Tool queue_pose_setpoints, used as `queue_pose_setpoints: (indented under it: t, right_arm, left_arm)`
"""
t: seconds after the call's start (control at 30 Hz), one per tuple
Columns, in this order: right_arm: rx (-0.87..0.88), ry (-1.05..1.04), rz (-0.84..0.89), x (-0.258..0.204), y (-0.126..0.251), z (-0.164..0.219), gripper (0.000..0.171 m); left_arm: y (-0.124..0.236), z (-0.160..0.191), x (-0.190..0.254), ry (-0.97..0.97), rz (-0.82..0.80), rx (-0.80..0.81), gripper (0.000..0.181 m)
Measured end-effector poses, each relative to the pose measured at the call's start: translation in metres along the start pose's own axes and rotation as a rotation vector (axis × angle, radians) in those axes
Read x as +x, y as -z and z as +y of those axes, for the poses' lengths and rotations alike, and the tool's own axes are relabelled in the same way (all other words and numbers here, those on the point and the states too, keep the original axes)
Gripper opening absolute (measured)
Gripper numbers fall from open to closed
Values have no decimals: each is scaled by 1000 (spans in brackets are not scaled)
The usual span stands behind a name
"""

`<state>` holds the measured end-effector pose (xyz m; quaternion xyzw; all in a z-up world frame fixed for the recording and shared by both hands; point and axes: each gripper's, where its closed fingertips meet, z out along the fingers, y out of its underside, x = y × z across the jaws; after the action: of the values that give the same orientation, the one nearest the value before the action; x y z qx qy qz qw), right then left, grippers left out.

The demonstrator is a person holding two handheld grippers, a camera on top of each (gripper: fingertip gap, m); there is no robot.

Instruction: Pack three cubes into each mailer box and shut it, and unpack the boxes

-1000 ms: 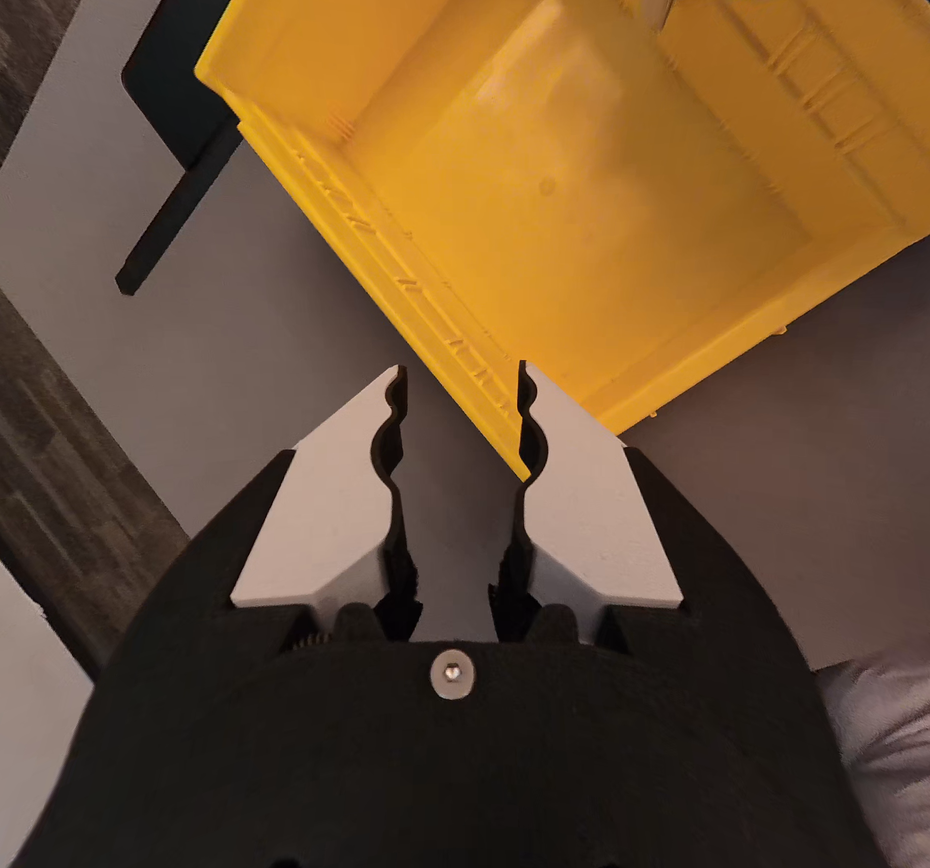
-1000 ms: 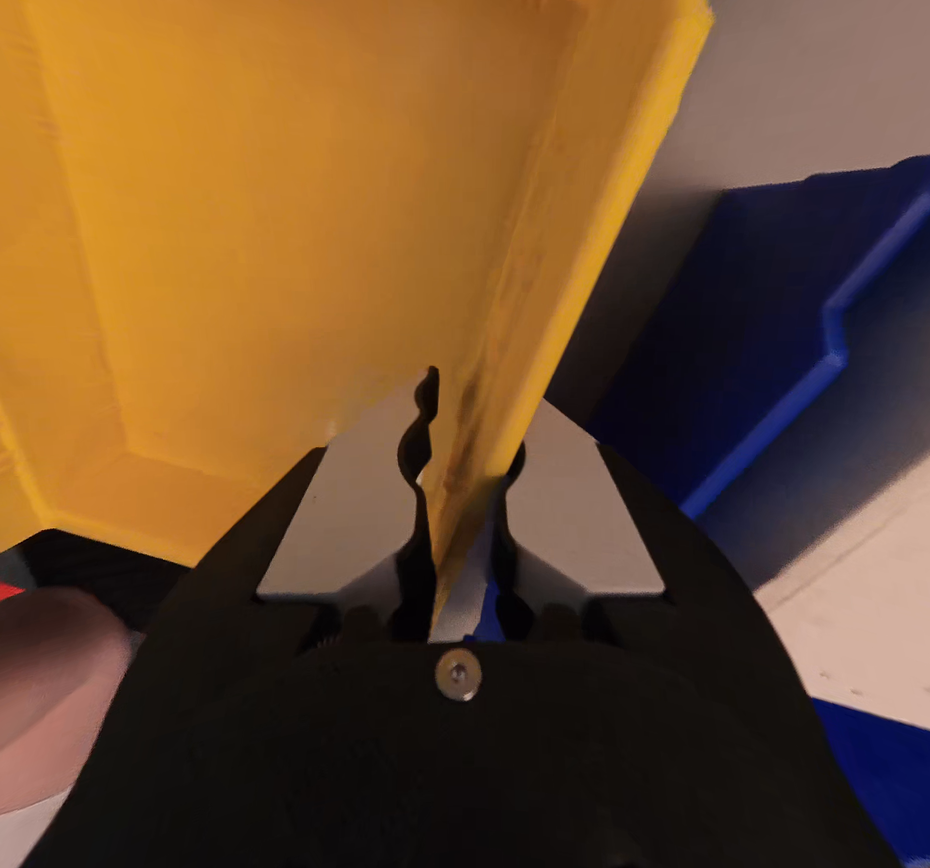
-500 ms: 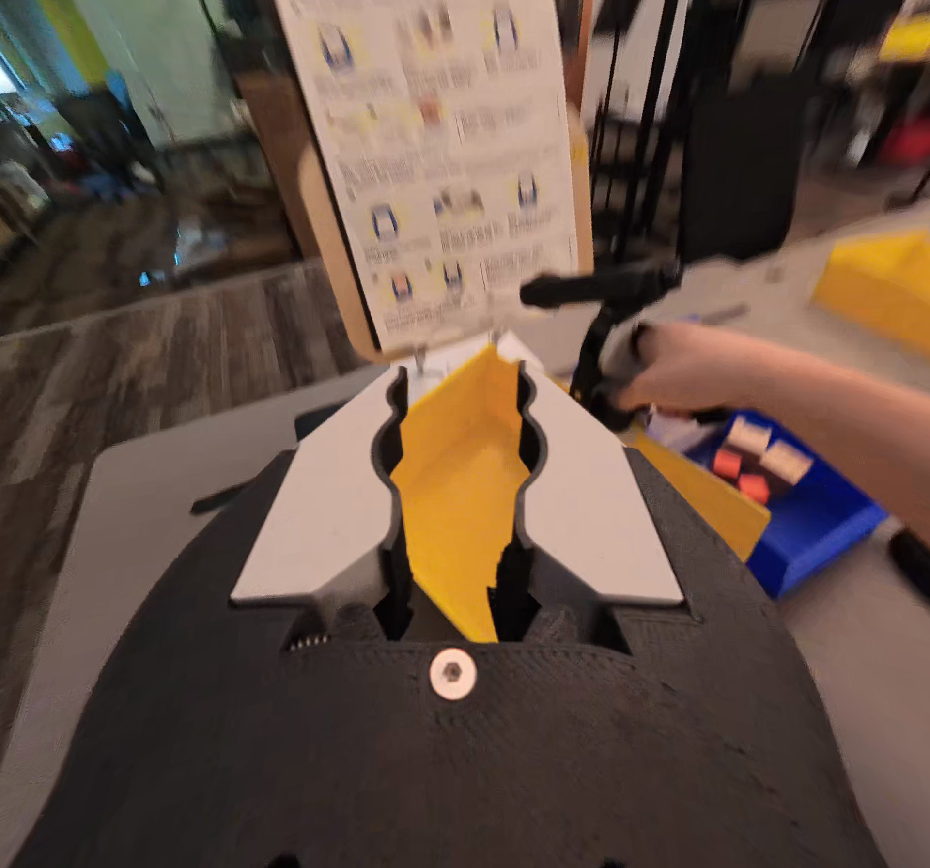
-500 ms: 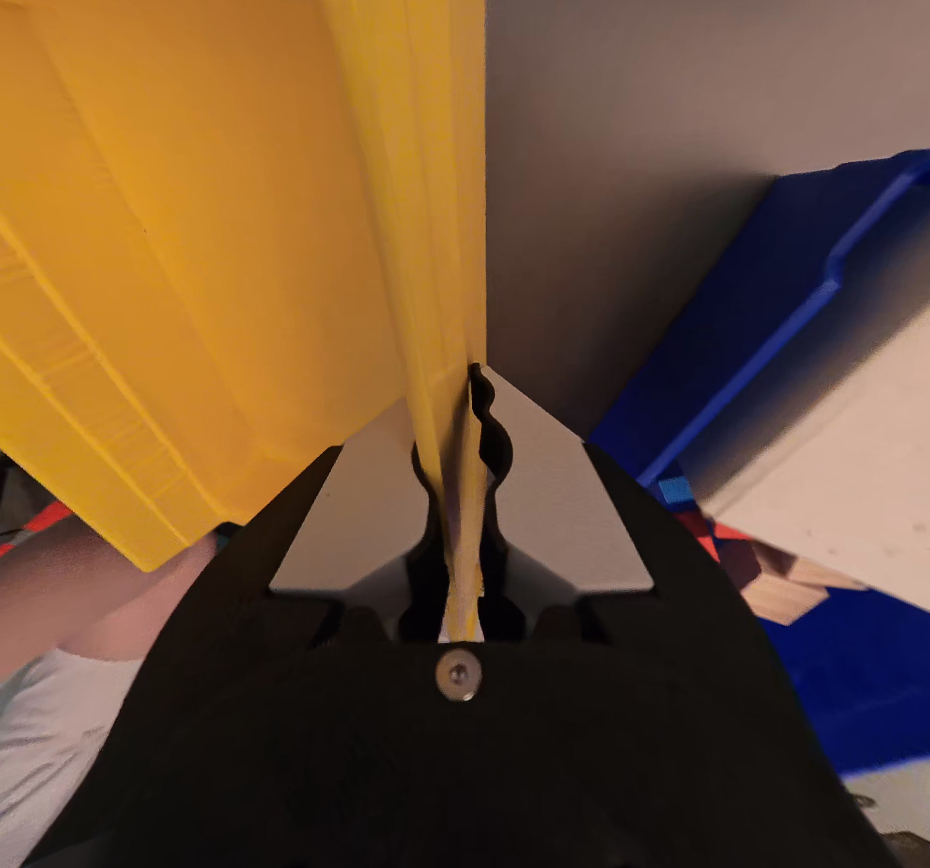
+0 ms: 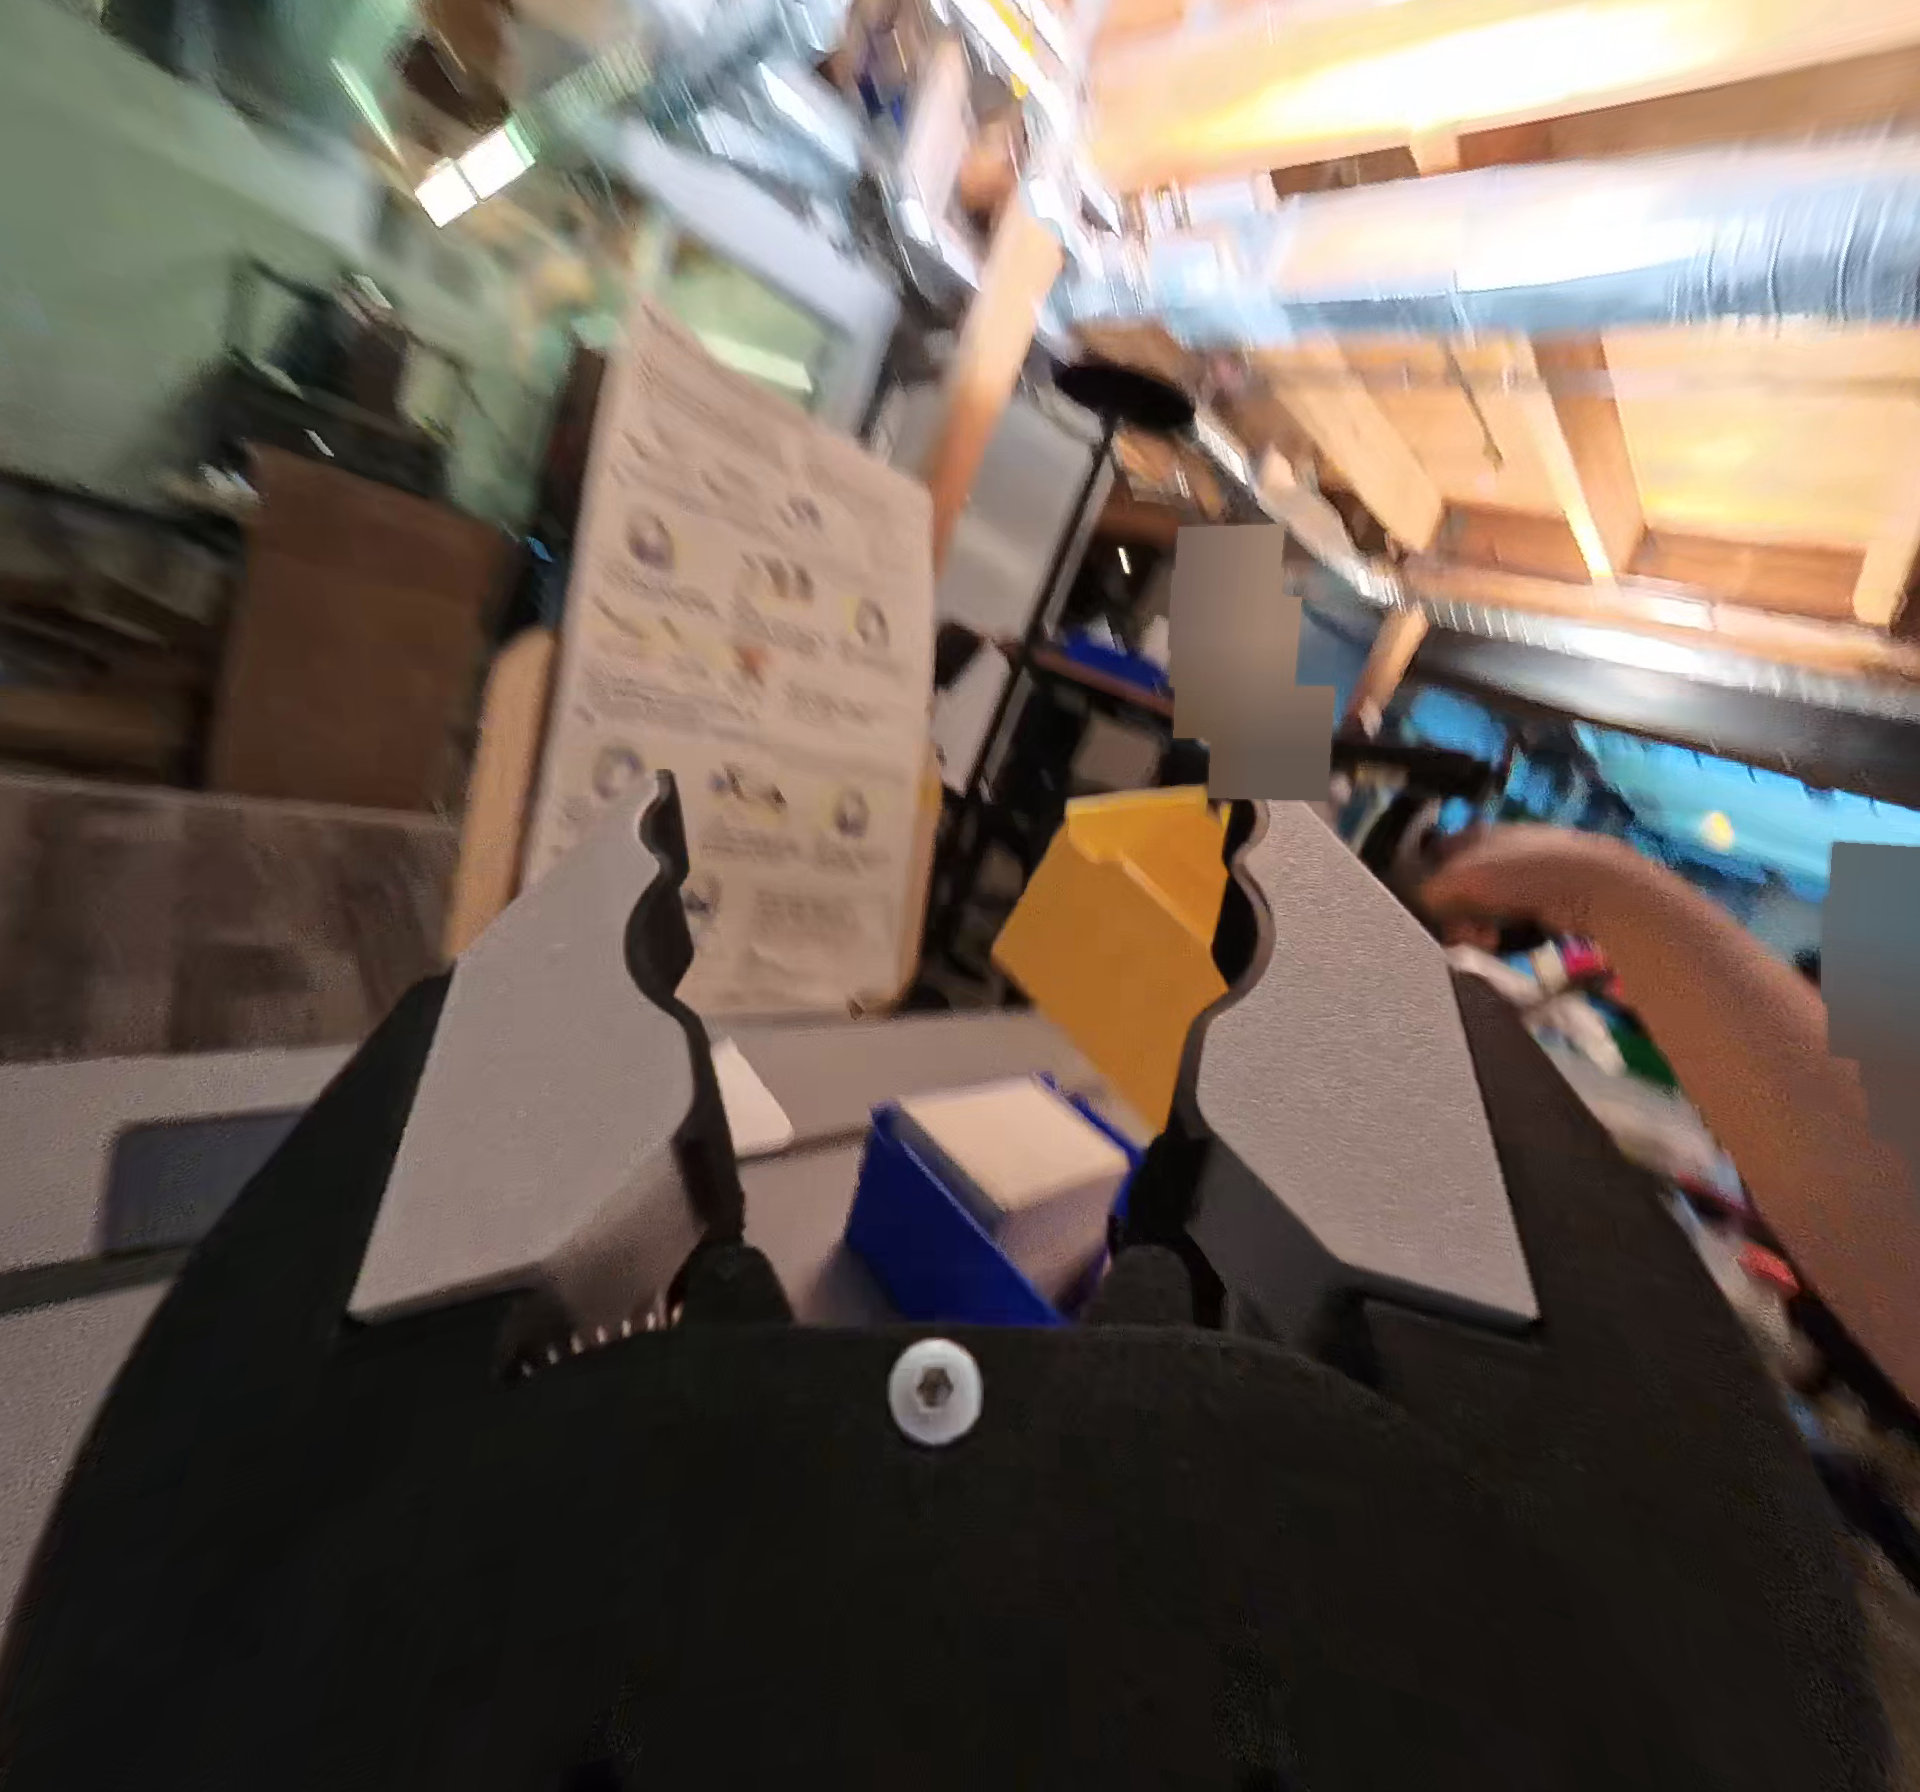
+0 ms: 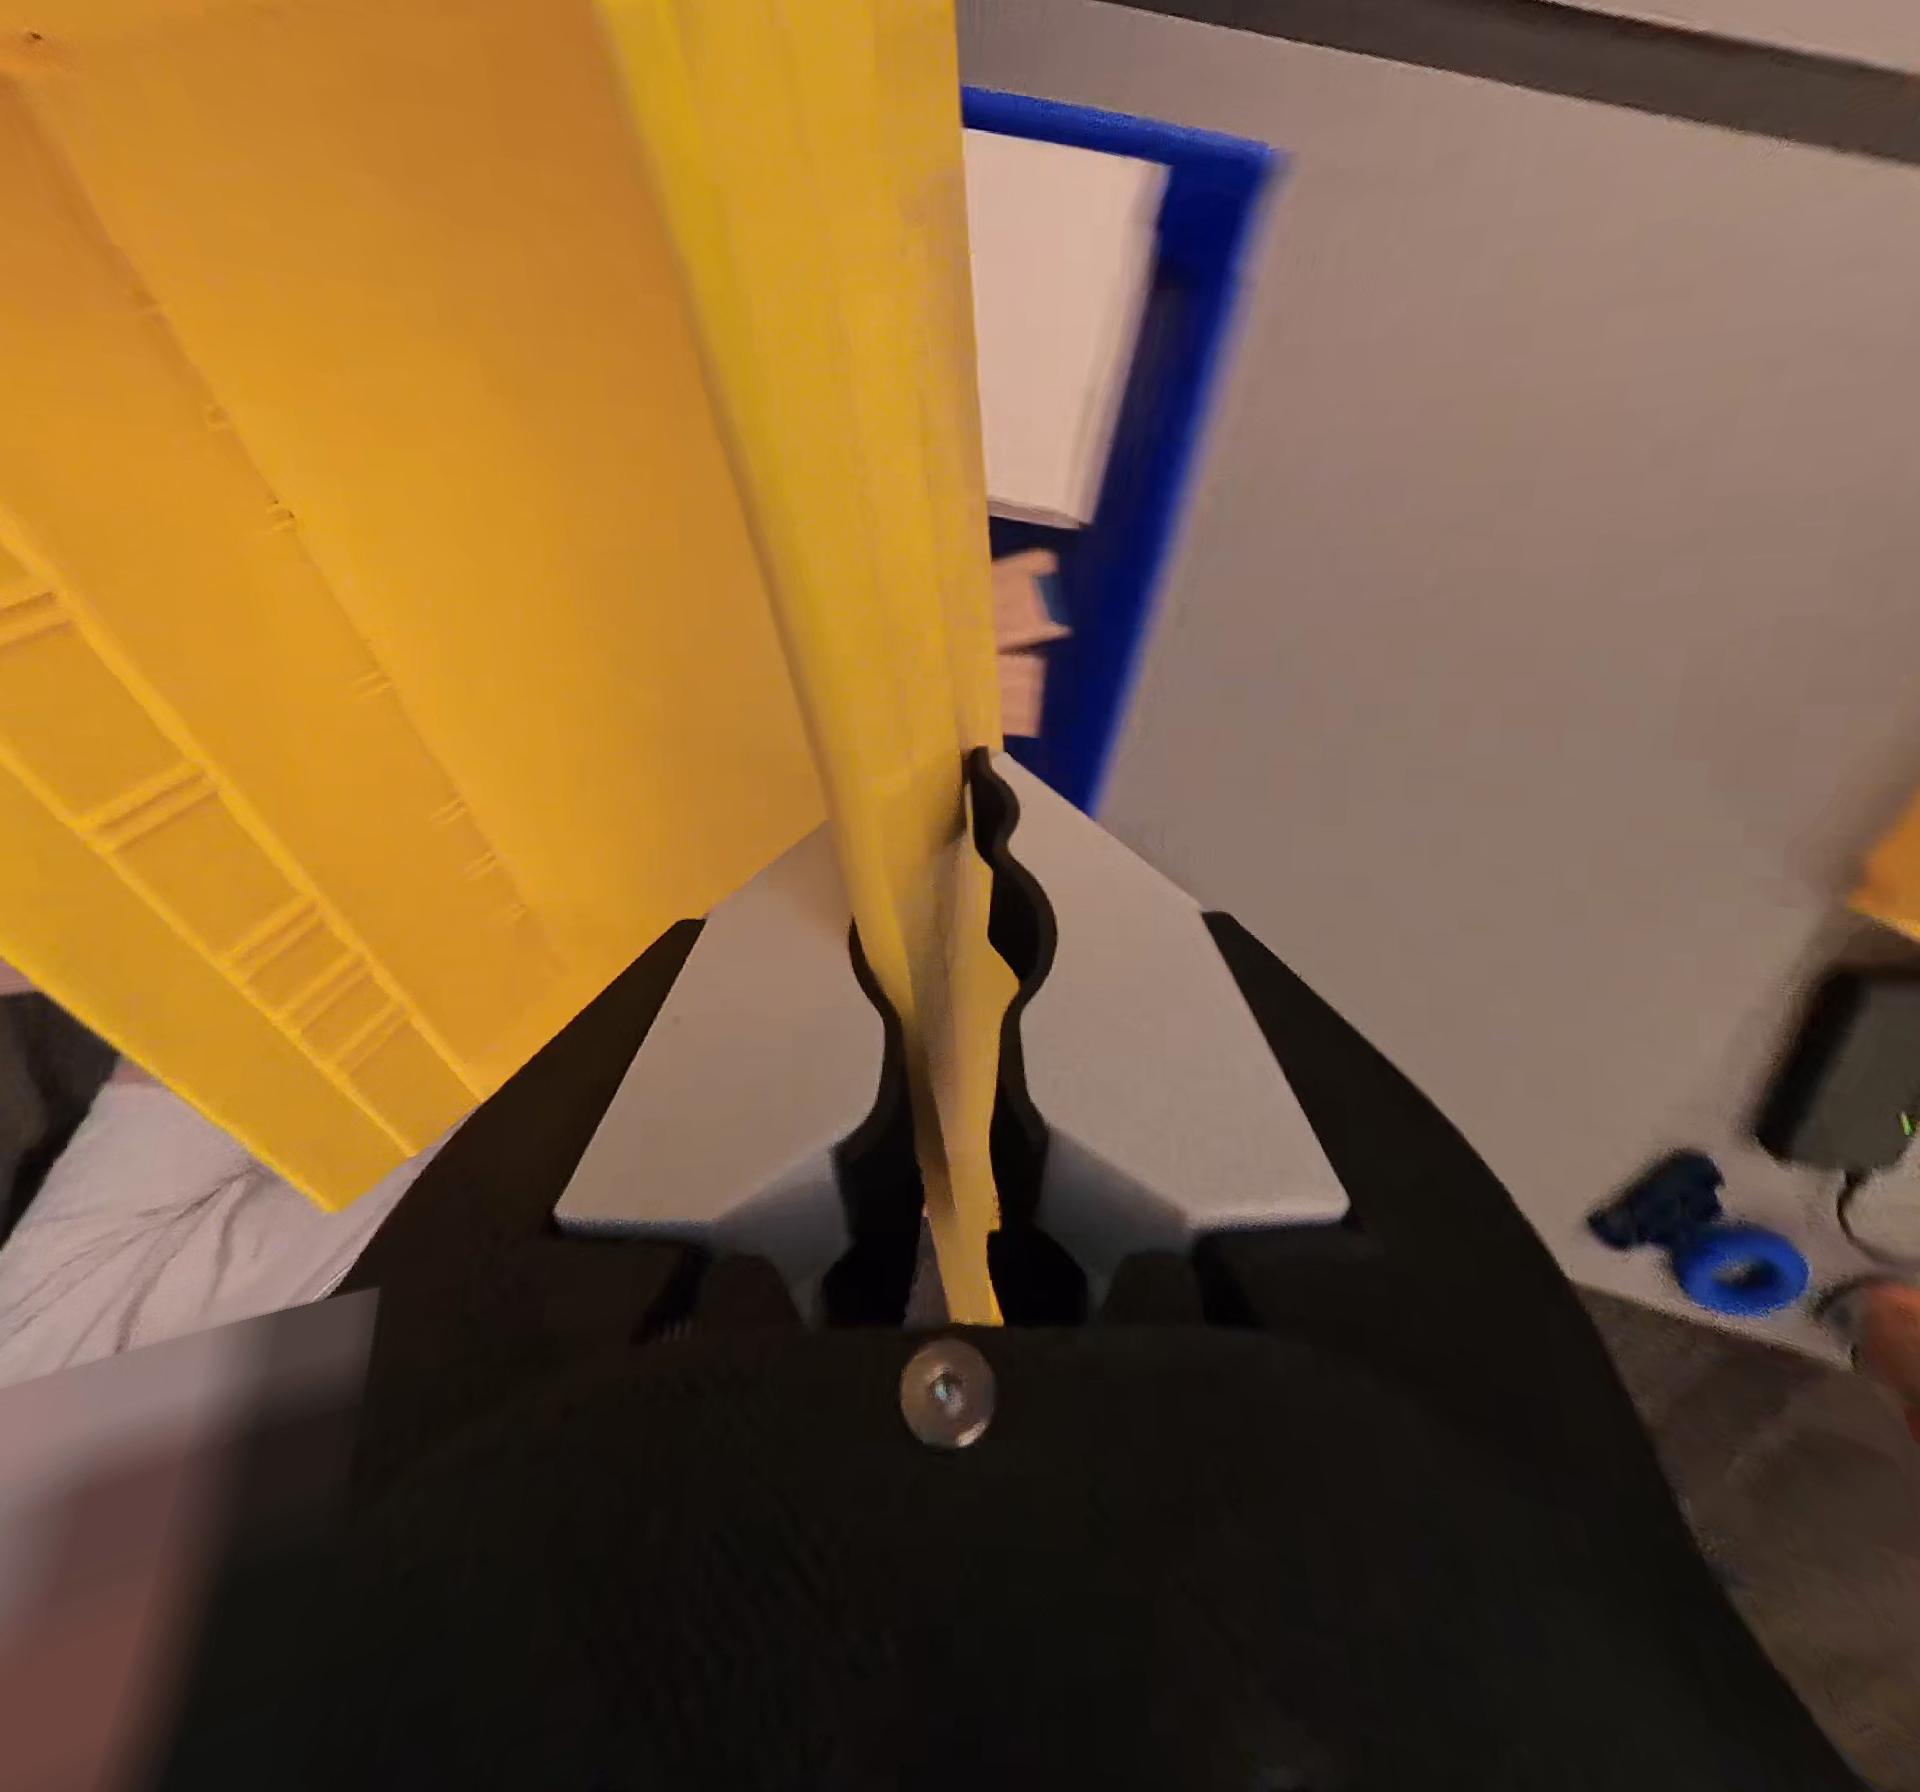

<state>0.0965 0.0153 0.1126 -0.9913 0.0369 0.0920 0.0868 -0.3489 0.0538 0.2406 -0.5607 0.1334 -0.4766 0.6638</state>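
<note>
- The right claw [image 6: 940,921] is clenched on the side wall of the yellow plastic bin [image 6: 436,454], which hangs tilted above the grey worktop [image 6: 1507,547].
- The left claw [image 5: 951,921] gapes, gripping nothing.
- Only the left wrist view shows the white mailer box [image 5: 1013,1155] standing in the blue plastic bin [image 5: 935,1233].
- The right wrist view alone reveals wooden cubes [image 6: 1023,662] in it.

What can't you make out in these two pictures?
- Yellow bin: in the right wrist view its inside faces away, and its wall hides part of the blue bin.
- White box in the blue bin: in the left wrist view, motion blur leaves it unclear whether it is shut.
- Cubes: right wrist view, a sliver shows; the number is hidden.
- Left tool: open, holding nothing.
</note>
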Motion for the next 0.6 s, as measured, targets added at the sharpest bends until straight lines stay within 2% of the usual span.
queue_pose_setpoints:
  t: [0.03, 0.13, 0.2, 0.3, 0.37, 0.47, 0.53, 0.57, 0.6]
  right_arm:
    - [12, -42, 27, 30, 8, 10, 4]
    - [7, -162, 85, 110, 20, 53, 7]
    - [-24, -254, 103, 151, 21, 87, 9]
    - [-64, -391, 137, 200, 19, 131, 10]
    - [-69, -437, 148, 223, 15, 153, 10]
    - [-86, -471, 143, 244, 3, 178, 10]
    - [-101, -497, 130, 254, -8, 189, 9]
    - [-110, -503, 122, 256, -14, 193, 9]
    - [-121, -505, 117, 259, -21, 196, 9]
  left_arm:
    - [-17, 21, 8, -3, 24, -79, 108]
    - [-67, 93, 23, -57, 19, -254, 118]
    - [-95, 160, 26, -107, -1, -438, 127]
    - [-118, 266, 33, -71, 43, -708, 128]
    - [-119, 328, 36, -30, 62, -865, 129]
    - [-110, 396, 39, -42, 77, -1052, 132]
    - [-100, 427, 43, -67, 91, -1159, 132]
    - [-97, 436, 48, -45, 111, -1193, 140]
    - [-95, 439, 54, -7, 139, -1221, 132]
